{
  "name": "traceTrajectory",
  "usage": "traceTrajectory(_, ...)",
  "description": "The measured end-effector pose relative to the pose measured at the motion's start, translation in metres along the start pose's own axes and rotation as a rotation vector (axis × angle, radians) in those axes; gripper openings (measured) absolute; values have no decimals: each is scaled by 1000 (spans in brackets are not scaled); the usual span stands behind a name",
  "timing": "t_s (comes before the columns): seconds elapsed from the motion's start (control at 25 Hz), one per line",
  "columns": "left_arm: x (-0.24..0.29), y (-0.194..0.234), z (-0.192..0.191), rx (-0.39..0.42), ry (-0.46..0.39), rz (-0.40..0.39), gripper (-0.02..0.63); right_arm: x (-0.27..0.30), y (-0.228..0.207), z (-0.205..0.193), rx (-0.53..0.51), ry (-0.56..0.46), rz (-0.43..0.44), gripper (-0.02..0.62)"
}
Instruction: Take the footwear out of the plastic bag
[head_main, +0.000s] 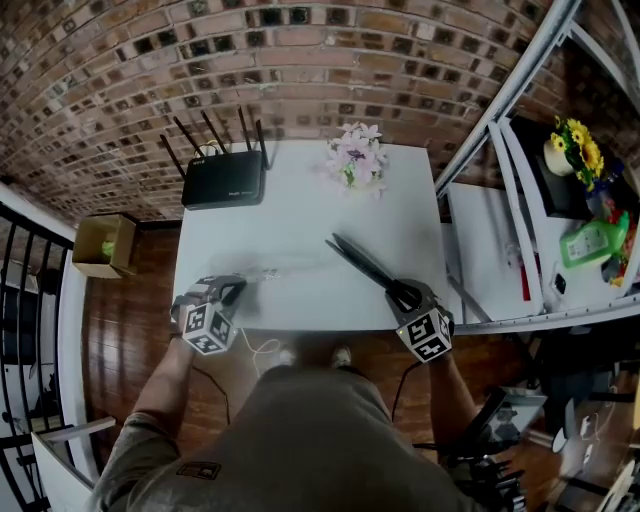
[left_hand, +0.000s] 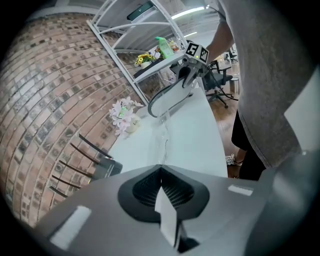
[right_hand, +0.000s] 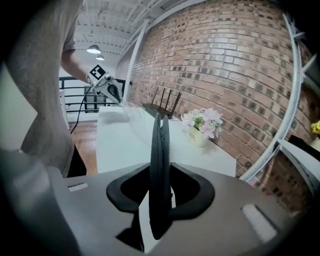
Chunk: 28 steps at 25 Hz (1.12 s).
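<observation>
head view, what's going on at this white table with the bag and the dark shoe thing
A person is taking footwear out of a clear plastic bag at a white table. The left tongs pinch the bag's film; the right tongs clamp the flat dark footwear, held above the table. The footwear looks almost free of the bag.

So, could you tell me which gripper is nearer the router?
Left. The left gripper is straight in front of the router; the right gripper is farther off, to its right.
</observation>
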<state>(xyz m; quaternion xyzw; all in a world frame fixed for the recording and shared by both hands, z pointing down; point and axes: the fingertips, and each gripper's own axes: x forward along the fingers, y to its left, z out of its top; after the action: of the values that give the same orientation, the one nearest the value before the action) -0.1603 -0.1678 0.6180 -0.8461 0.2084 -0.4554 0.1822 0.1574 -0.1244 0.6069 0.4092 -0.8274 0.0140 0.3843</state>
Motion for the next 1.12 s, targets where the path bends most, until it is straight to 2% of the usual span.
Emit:
traceTrajectory(0.12,-1,-5,-3,-9,1,2,2,1,-3,-4,120,2,-26,129)
traceTrajectory(0.4,-1,-10,-1,-14,-16,-3,2,7,-2,-13,652,-98,-24,127)
traceTrajectory(0.68,-1,-12,-1,-14,-29,-16,2,7,-3,-24,1020,-201,-42,126)
traceTrajectory(0.8,0,-14,-2,-11,-35,-23,2,7,1,-28,1043,-205,-64,124)
traceTrajectory(1.12,3,-14,-5,-6,-41,-33,2,7,6,-24,955,-172,-111,124)
